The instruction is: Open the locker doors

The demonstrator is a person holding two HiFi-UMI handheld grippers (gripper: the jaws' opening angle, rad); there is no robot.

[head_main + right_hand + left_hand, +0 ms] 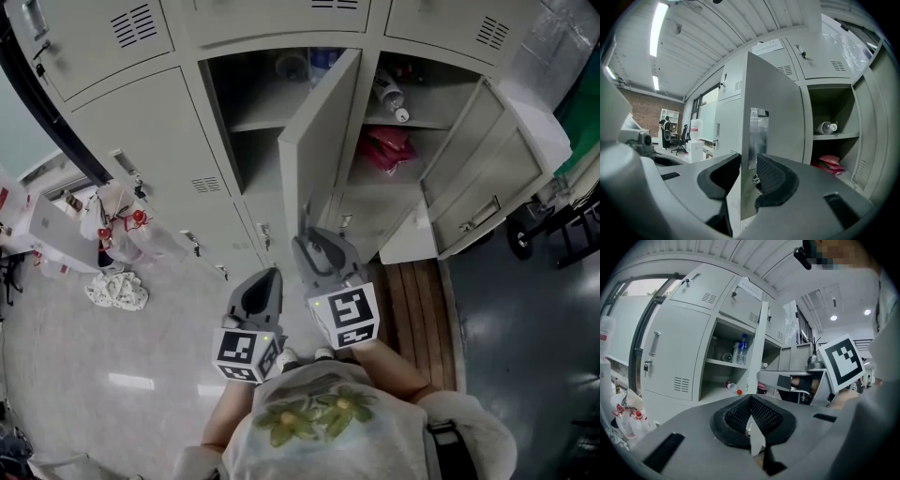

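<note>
My right gripper (747,164) was clamped on one open door (773,117); my left gripper (750,401) was closed and empty. To its right a second door (478,164) stood open. The shut doors (141,141) left of both tools were outstanding.

Centre: middle door (319,141) stands edge-on between open left bay (253,141) and right bay (417,105). The right door (480,180) blocks far right; bags (114,223) clutter left floor.
</note>
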